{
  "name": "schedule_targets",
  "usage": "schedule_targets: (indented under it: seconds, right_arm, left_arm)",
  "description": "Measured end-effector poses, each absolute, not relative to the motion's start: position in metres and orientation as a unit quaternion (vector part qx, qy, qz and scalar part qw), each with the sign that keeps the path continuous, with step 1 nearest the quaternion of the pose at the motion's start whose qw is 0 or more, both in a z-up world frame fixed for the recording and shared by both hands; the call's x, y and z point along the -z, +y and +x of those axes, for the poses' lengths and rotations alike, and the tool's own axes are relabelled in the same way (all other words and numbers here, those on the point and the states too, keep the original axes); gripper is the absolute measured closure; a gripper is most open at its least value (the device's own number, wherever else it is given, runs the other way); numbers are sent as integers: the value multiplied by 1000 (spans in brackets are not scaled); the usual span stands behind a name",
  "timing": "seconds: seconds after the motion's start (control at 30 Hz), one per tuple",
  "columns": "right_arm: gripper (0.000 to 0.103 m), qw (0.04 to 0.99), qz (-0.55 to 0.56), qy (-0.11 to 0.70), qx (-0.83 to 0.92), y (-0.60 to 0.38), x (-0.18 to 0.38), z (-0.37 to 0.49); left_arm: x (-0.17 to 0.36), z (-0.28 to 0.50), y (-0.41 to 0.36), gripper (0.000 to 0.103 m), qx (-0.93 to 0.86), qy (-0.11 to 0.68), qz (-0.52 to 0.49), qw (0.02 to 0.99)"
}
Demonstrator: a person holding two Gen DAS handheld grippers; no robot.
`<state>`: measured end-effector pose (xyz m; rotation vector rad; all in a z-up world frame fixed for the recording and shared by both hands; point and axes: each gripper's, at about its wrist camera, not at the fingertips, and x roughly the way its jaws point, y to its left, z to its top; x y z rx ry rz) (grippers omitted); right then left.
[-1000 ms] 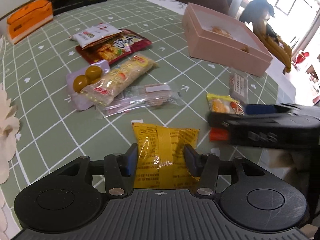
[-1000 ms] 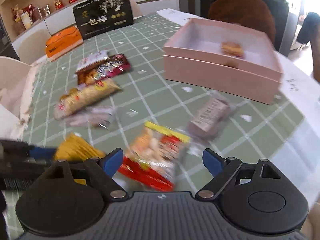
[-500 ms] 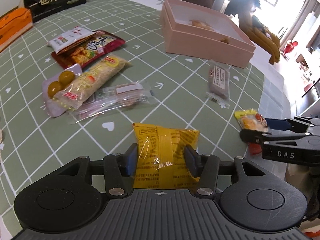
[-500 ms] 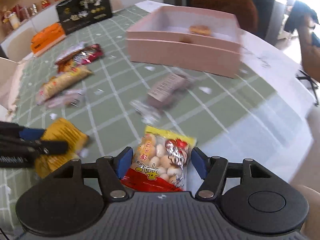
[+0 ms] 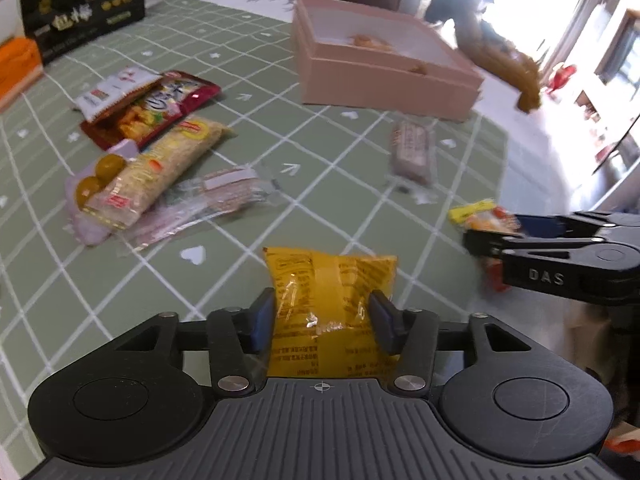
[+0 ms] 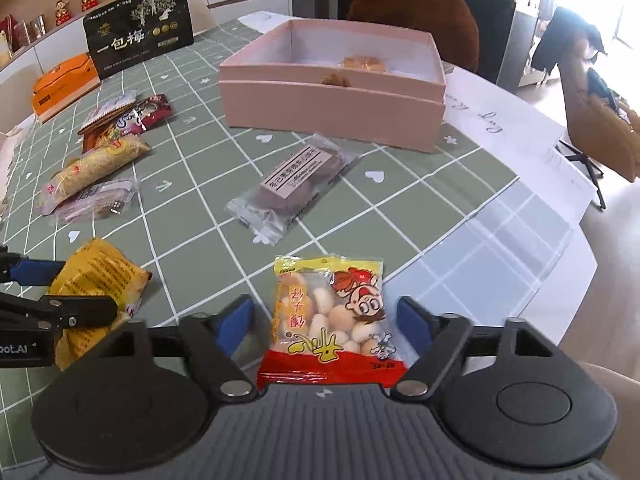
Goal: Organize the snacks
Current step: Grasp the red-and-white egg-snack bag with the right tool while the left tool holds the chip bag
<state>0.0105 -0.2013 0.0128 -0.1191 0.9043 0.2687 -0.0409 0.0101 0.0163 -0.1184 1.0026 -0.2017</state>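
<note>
- The right gripper [image 6: 326, 320] was wide open a second ago over a blurred biscuit bag [image 6: 328, 320]; its jaws are closing now, with the bag between them.
- In its view, the pink box [image 6: 332, 108] has shifted left.
- In the left wrist view, the right gripper [image 5: 480, 236] has moved from the middle towards the right edge.

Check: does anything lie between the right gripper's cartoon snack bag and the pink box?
Yes: a brown snack in a clear wrapper lies on the tablecloth between the cartoon snack bag and the pink box. It is flat, so carrying the bag over it looks feasible.
</note>
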Motion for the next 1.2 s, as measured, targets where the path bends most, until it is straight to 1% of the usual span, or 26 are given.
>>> schedule_targets:
  seconds: [0.1,0.2,0.27,0.37,0.5,0.57,0.6,0.67,0.77,0.8,0.83,0.9,0.97,1.03,1.2]
  right_arm:
    - [49,891,-41,429,-145,-210,-23,12]
    - [49,896,-34,417,-147,-219,-39,14]
    - [49,903,-23,397,-160,-227,-62,23]
    - [49,922,-37,349,-164,-230,-105,48]
    - [49,939,-36,304,-157,-226,-143,97]
    - [49,943,-28,298,-144,-219,-149,131]
    - [48,942,-21,304,-144,-215,-149,148]
    - [46,930,-24,341,-135,-204,-142,183]
    - [46,925,-52,360,-112,-197,-131,192]
    - [44,925,-52,359,-115,-199,-128,186]
    - [39,924,-47,361,-118,-202,-123,179]
    - [37,920,-39,371,-122,-210,-108,164]
    - [37,915,-43,384,-117,-211,-92,152]
    - [37,912,-41,392,-116,-213,-78,137]
    - [37,896,-19,423,-131,-209,-46,108]
  left_arm:
    - [-23,-41,8,56,102,467,-61,876]
    - [-45,-27,13,57,111,434,-100,888]
    - [-71,-6,15,57,124,397,-109,903]
    - [-110,34,13,58,140,344,-104,922]
    - [-142,108,9,57,166,301,-117,932]
    - [-143,157,10,56,182,313,-154,919]
    - [-136,186,8,57,194,341,-166,905]
    - [-116,218,5,57,203,384,-174,884]
    - [-100,208,6,57,199,382,-165,887]
    - [-95,200,11,57,205,383,-175,883]
    - [-90,193,16,57,205,390,-182,879]
    - [-82,175,27,57,186,403,-172,879]
    - [-78,152,42,57,157,404,-144,890]
    - [-74,125,61,57,128,399,-136,898]
    - [-54,66,131,57,38,401,-175,898]
